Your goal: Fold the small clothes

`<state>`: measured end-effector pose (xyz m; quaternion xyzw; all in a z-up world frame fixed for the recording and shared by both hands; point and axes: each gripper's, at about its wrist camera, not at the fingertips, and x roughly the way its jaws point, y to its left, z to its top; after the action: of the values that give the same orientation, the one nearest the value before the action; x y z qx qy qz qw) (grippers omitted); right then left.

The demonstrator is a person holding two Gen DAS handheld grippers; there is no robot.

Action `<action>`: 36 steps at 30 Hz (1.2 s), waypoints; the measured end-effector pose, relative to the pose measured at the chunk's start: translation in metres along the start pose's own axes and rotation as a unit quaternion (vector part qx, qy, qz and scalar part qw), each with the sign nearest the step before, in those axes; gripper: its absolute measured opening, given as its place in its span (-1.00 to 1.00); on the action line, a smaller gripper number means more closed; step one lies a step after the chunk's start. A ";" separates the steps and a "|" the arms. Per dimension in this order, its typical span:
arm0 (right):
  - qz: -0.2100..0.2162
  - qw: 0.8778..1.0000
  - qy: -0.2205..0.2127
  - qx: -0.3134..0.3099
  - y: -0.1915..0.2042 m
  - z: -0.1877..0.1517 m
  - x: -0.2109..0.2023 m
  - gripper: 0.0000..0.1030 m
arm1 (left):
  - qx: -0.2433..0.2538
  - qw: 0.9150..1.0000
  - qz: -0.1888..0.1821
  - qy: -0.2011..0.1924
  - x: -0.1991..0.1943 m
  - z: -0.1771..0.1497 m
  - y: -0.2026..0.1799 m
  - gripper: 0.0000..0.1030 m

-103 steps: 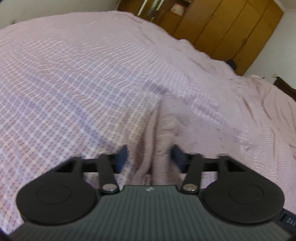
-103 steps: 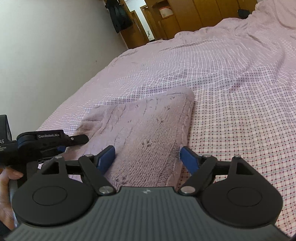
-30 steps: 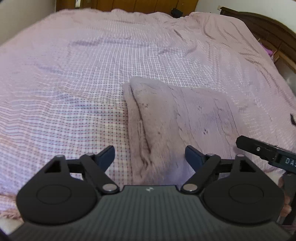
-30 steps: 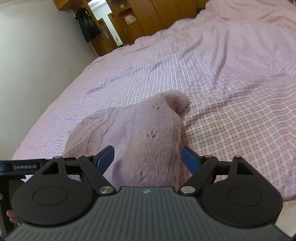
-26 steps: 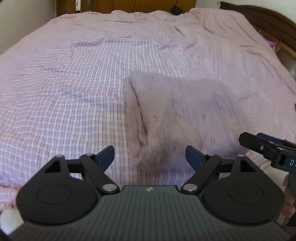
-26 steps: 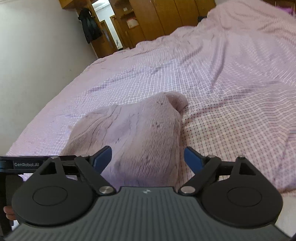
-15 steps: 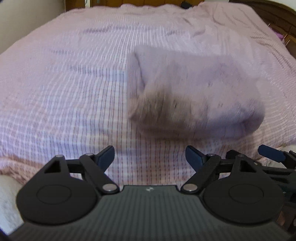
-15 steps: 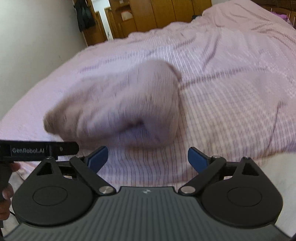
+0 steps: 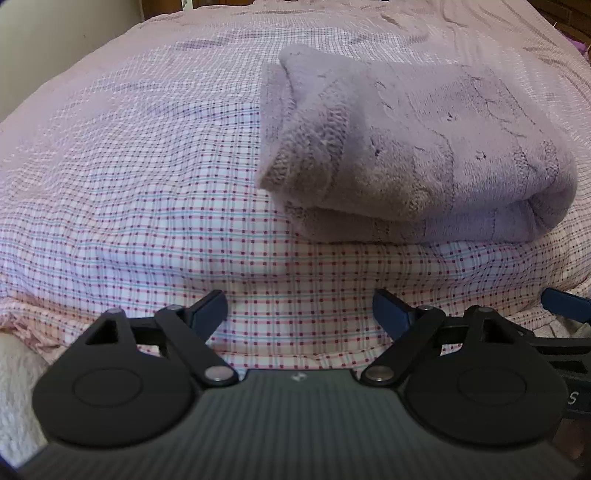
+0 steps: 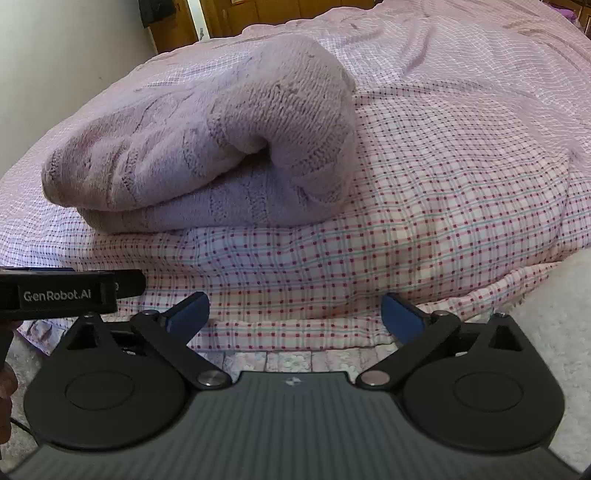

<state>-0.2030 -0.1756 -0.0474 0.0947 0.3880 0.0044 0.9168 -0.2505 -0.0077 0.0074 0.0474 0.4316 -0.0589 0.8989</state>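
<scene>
A folded mauve knitted garment (image 9: pixel 413 147) lies on the checked pink bedspread (image 9: pixel 147 184) near the bed's front edge; it also shows in the right wrist view (image 10: pixel 207 140). My left gripper (image 9: pixel 300 308) is open and empty, low at the bed's edge, apart from the garment. My right gripper (image 10: pixel 295 312) is open and empty, also at the bed's edge, short of the garment. Part of the right gripper shows at the right of the left wrist view (image 9: pixel 565 301). The left gripper's body (image 10: pixel 70 290) shows at the left of the right wrist view.
The bedspread (image 10: pixel 461 129) stretches far back with wrinkles. A white fluffy surface (image 10: pixel 554 295) lies below the bed's edge at the right. A pale wall (image 10: pixel 55 55) stands at the left and wooden cabinets (image 10: pixel 240 14) at the back.
Both grippers have let go of the garment and pulled back and down to the bed's front edge. The garment now lies folded on the bed.
</scene>
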 end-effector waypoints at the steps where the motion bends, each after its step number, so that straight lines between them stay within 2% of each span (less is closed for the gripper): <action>1: -0.001 1.000 -0.001 -0.002 0.001 0.000 0.000 1.00 | 0.000 1.000 0.001 0.000 0.000 -0.001 -0.001 0.71; 36: -0.002 1.000 -0.003 -0.010 0.004 -0.003 -0.001 1.00 | 0.000 1.000 0.002 -0.005 0.001 -0.001 -0.004 0.74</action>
<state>-0.2055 -0.1713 -0.0486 0.0848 0.3856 0.0065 0.9188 -0.2517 -0.0118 0.0062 0.0474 0.4272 -0.0576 0.9011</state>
